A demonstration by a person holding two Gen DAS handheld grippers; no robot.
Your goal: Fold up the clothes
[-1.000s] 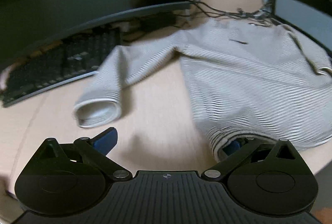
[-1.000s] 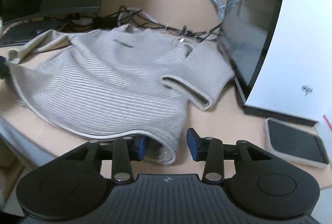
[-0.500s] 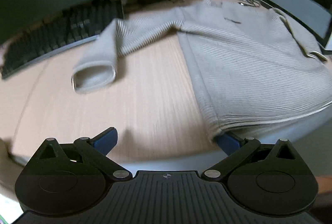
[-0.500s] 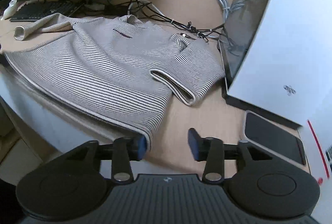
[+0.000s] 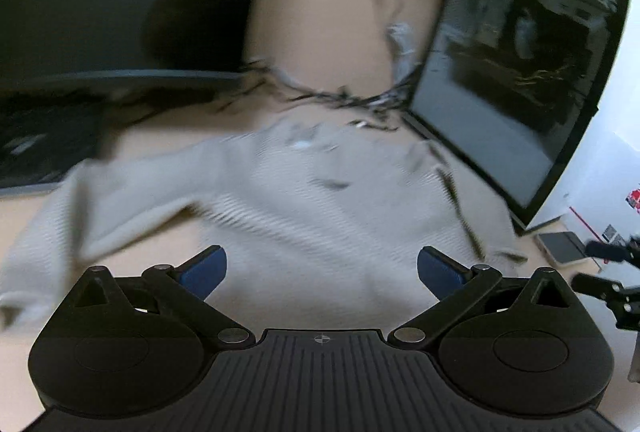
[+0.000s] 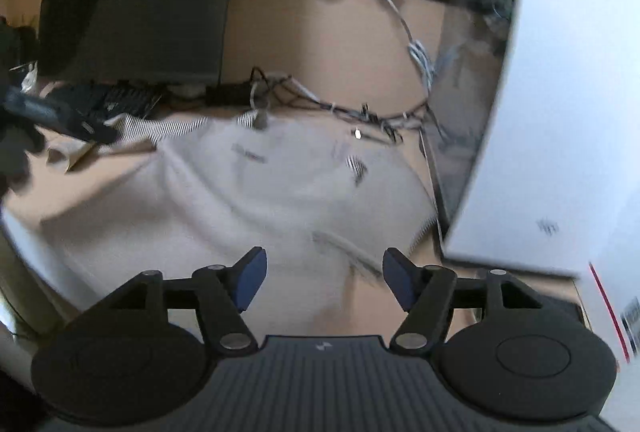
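Both grippers, left (image 5: 318, 266) and right (image 6: 324, 278), gape wide, holding nothing. Striped sweater (image 5: 320, 200) lies spread on desk (image 5: 152, 148) just beyond. Looks soft, light, floppy; probably pinch hem corners. Monitor (image 5: 520, 92) behind.

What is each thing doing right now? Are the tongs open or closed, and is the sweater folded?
Left tongs: open, holding nothing.
Right tongs: open, holding nothing.
Sweater: not folded, lying spread on the desk, one sleeve stretched out to the side.
Monitor: upright, screen dark.
Cables: tangled behind the sweater.
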